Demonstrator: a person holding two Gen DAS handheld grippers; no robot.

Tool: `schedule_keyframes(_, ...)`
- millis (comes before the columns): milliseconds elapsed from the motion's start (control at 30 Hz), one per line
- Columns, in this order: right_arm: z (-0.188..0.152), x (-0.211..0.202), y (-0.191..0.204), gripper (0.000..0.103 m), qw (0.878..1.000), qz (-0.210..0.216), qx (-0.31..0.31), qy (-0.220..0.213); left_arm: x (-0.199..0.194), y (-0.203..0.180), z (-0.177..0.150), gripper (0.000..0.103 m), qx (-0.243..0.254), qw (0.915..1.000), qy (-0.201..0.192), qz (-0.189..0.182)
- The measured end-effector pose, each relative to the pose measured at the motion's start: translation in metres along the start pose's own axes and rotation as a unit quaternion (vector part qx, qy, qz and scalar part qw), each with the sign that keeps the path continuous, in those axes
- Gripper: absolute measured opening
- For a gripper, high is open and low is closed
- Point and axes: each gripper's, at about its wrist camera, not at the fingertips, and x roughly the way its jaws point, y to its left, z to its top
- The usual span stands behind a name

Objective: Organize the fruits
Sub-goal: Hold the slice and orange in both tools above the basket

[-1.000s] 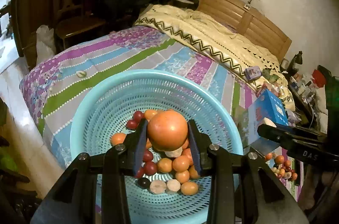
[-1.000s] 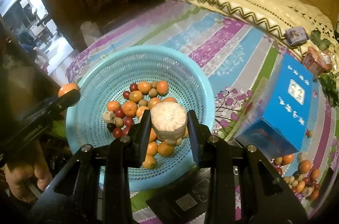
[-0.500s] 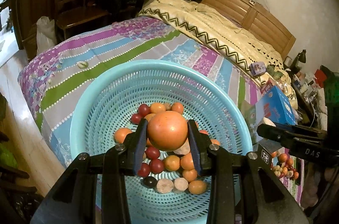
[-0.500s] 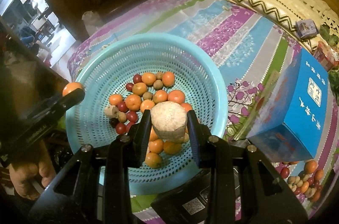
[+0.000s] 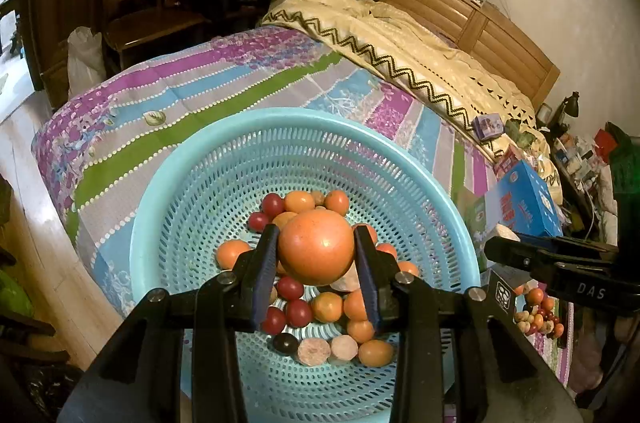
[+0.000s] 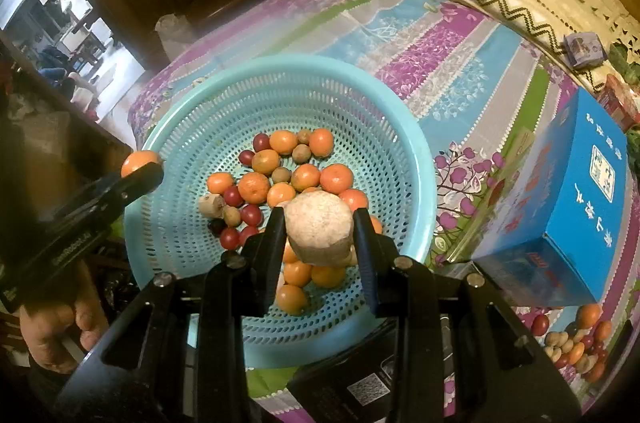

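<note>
Here, clamped between the jaws of the left gripper (image 5: 316,255): a round orange fruit (image 5: 316,252), pads pressing both flanks, carried above the heap in the turquoise basket (image 5: 192,167). Clamped likewise in the right gripper (image 6: 320,237): a pale, rough-skinned, blunt-ended fruit (image 6: 320,228), also poised over the basket's inside. Below both loads, a pile of small oranges (image 6: 255,187), dark red cherry-sized fruits (image 5: 299,312) and a few brownish ones, gathered around the basket floor's centre and toward six o'clock. Beyond the rim at three o'clock in the right wrist view, a blue box (image 6: 576,207) on the striped bedspread (image 6: 440,55); at about four o'clock, a second loose cluster of unsorted fruits (image 6: 576,343) on the cloth. Judged step: delivery, with both pieces hovering for release. Next move probably calls for lowering close to the pile before parting the pads, so that neither piece bounces or rolls out, then swinging back to four o'clock for more. Risk: heavy orange fruit knocking smaller ones aside.
</note>
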Motion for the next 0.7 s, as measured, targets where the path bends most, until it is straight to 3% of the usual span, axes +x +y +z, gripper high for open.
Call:
schedule_keyframes(467,-0.002,0.005,-0.006,0.034,1.0,0.007,0.008,0.013,0.011,-0.001,-0.002,0.038,0.004,0.9998,0.018,0.001)
schedule_keyframes(700,-0.003,0.016,-0.008,0.034,0.999,0.012,0.006,0.037,0.021,0.0,0.0,0.038,0.012,0.9986,0.051,0.009)
